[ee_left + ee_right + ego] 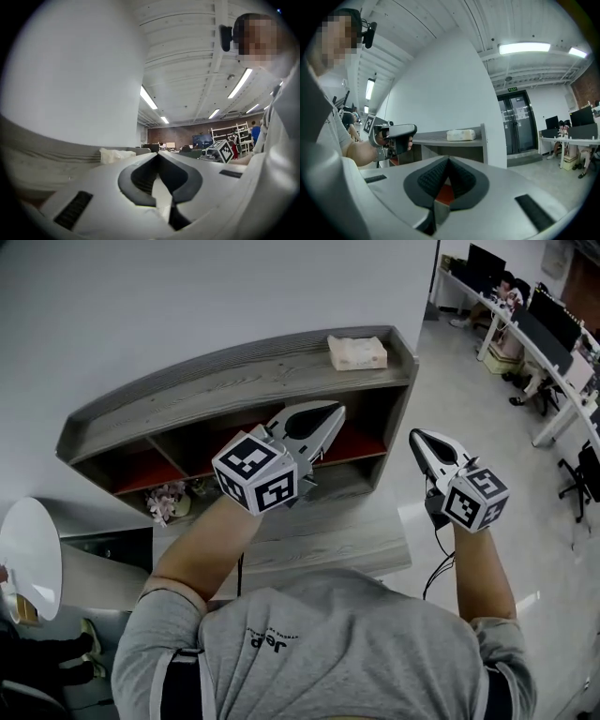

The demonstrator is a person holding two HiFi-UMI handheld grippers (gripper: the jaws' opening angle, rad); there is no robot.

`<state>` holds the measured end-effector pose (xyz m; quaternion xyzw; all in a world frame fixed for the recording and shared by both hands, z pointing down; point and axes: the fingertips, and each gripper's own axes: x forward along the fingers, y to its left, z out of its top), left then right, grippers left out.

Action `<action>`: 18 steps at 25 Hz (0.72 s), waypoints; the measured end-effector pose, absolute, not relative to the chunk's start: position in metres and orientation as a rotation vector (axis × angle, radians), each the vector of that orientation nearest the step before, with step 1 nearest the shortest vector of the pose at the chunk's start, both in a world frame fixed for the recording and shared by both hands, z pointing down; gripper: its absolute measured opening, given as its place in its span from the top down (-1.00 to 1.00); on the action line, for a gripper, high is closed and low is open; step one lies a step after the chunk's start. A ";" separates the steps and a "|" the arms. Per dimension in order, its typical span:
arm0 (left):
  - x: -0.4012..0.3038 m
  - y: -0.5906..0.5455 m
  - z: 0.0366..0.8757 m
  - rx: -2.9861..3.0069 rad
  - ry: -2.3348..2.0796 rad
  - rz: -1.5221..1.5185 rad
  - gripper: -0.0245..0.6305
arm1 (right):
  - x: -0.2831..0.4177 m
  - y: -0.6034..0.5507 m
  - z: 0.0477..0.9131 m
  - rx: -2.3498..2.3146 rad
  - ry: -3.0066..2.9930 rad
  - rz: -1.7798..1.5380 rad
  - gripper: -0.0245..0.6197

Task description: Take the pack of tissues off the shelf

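pack of tissues (357, 352) on top of the shelf (216, 381); left hand-held gripper (330, 418) and right hand-held gripper (422, 442) both closed and empty.
the pack lies flat on the grey wooden shelf's top board, near its right end and close to the white wall (187, 296). the left hand-held gripper is held level in front of the shelf's open compartments, jaws pressed together with nothing between them; in the head view its tip sits below and left of the pack, apart from it. the right hand-held gripper is beyond the shelf's right end, over the floor (450, 381), its jaws likewise meeting tip to tip around nothing. neither one touches the pack.
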<state>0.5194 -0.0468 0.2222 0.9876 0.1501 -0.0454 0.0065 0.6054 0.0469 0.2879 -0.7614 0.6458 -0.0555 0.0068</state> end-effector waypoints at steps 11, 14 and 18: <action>0.627 -0.047 0.189 3.623 0.523 0.285 0.54 | 0.614 0.041 0.280 -2.383 2.020 -0.162 0.89; 0.653 -0.045 0.207 3.706 0.648 0.598 0.29 | 0.619 0.049 0.282 -2.387 2.004 -0.169 0.88; 0.677 -0.054 0.223 3.681 0.728 0.895 0.17 | 0.627 0.061 0.288 -2.403 1.973 -0.183 0.88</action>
